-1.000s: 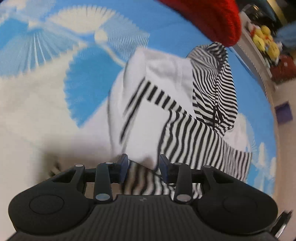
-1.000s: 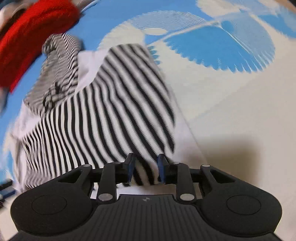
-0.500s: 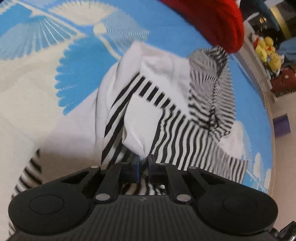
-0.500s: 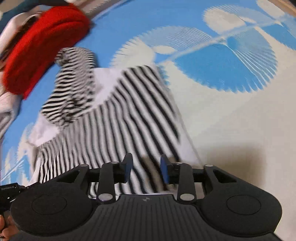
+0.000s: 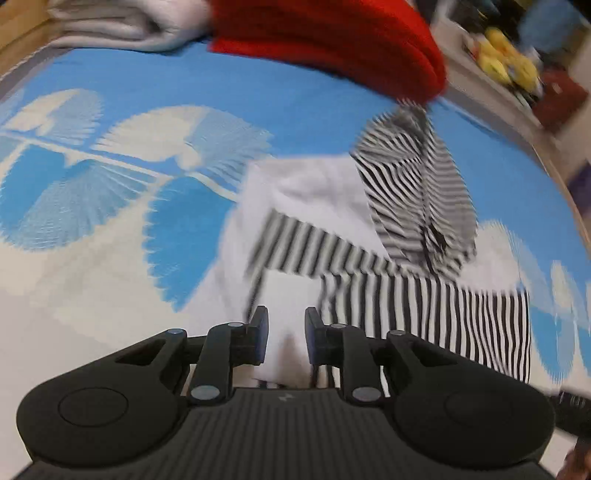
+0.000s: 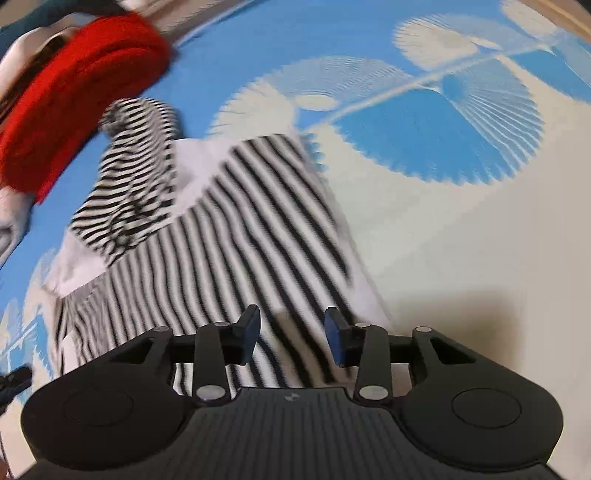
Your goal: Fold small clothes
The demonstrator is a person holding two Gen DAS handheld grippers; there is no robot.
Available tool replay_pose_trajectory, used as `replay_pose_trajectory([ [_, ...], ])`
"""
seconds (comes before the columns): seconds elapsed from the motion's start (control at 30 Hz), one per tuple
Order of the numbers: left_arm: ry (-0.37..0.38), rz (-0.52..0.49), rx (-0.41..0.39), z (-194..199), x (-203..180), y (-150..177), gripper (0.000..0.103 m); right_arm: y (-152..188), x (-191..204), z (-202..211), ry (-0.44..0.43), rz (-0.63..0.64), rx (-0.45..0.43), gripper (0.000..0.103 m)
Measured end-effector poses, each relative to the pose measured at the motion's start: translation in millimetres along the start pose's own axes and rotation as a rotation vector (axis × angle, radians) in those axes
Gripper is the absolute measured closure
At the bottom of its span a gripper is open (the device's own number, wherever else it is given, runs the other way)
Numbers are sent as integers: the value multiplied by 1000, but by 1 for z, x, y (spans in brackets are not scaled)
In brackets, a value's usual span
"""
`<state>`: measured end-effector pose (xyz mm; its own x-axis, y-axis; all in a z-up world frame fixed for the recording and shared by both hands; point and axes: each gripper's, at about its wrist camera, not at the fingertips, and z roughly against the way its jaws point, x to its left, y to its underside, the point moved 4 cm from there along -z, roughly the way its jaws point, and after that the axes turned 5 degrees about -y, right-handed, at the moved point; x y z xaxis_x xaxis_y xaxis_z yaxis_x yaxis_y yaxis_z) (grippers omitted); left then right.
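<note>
Blue-and-white patterned bedspread (image 5: 258, 92) fills both views, with fan-shaped white motifs on blue. On it, toward the far edge, a red knitted garment (image 5: 332, 40), bunched up, with a folded grey-white cloth (image 5: 110, 22) beside it in the left wrist view.

Task item: black-and-white striped hooded top (image 6: 221, 229) lying flat on the bedspread, partly folded. The white inside of the fabric shows near the hood, a striped panel is laid over the body, and the striped hood (image 5: 417, 184) sits at the far end, just short of the red garment. Both views are motion-blurred, so the fold edges aren't crisp.

Left gripper (image 5: 286, 339): jaws have just been opening, now apart with a narrow gap; white fabric of the top shows behind the gap, pads not pressing it.

Right gripper (image 6: 291, 336): jaws have just been opening, now well apart over the near striped hem, nothing clamped.
</note>
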<state>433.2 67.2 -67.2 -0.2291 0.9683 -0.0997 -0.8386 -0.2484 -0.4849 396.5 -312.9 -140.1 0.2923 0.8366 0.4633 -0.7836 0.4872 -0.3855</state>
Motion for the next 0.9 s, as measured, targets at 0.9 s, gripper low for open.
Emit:
replay_pose_trajectory([
  [0.9,8,-6,0,17,1,1,60,-11,56,28,24,260,-59,57],
])
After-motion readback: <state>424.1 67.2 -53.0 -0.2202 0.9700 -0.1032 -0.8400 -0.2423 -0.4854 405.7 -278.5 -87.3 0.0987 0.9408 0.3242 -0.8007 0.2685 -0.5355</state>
